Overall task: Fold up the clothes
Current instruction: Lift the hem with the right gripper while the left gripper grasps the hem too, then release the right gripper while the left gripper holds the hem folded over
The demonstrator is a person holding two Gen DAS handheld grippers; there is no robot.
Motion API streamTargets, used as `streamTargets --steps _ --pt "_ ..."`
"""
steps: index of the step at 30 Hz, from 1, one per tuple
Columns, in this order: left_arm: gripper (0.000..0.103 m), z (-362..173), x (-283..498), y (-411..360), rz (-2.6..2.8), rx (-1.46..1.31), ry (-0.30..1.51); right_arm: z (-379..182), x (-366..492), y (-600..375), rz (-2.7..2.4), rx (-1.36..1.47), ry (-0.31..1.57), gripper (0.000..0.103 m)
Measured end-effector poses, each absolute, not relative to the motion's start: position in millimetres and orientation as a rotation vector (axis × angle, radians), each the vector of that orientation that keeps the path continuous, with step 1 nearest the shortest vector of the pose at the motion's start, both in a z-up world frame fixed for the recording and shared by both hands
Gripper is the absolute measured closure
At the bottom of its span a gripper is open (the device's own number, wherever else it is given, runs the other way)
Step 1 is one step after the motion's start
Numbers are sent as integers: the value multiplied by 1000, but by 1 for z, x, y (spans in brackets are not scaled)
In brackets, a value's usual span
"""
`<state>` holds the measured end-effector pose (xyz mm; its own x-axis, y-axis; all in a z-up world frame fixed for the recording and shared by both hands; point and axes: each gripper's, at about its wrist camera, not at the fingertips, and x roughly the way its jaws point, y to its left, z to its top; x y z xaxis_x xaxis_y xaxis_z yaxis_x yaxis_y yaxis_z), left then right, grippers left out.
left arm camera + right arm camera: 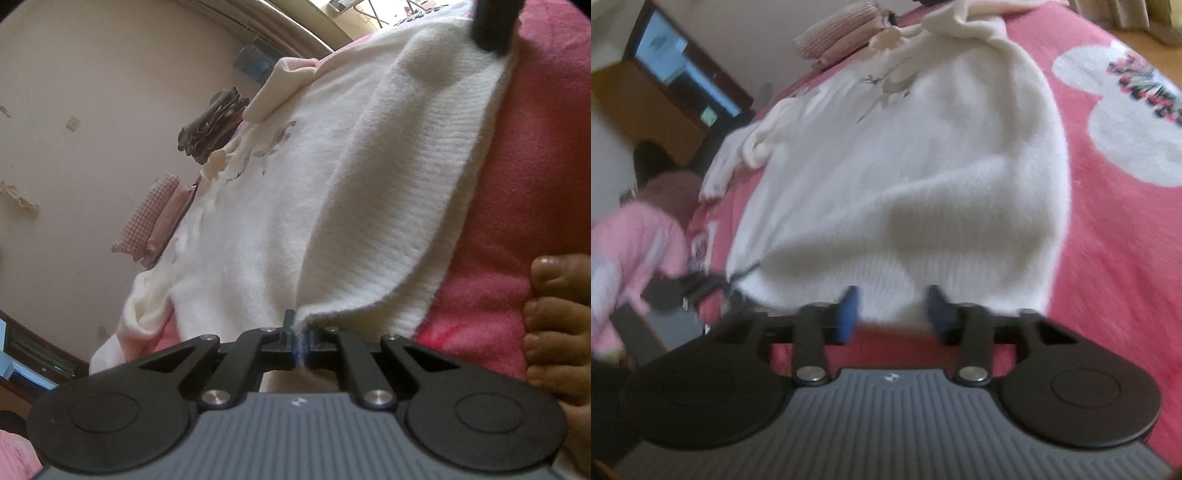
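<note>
A white knitted sweater [314, 184] lies spread on a pink bedspread [535, 166], with one hem corner lifted. My left gripper [297, 325] is shut on that corner, the fabric pinched between its pads. A dark shape at the top right, probably the other gripper [495, 26], sits at the sweater's far hem corner. In the right wrist view the sweater [905, 166] fills the middle. My right gripper [892, 306] stands open at the hem's edge, its blue pads [849, 310] apart with nothing pinched between them. The left gripper's dark body [698, 291] shows at the hem's left corner.
A person's bare toes [554, 314] rest on the bedspread [1126, 240] to the right. Pink pillows [842, 33] and a dark clothing pile [214, 122] lie beyond the sweater's collar. A pink sleeve [639, 243] is at the left. A wooden-framed dark panel [683, 70] stands behind.
</note>
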<state>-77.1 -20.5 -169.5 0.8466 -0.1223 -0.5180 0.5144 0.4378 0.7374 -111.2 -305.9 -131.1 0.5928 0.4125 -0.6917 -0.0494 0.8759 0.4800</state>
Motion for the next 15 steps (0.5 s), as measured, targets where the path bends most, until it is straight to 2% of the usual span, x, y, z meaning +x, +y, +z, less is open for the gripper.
streamTargets --steps 7,15 --pt "99 -168 -77 -22 -414 1065 428 -106 -156 -315 192 269 870 57" --pt "98 -170 -81 -26 -406 1091 427 -110 -162 -267 219 -329 780 73"
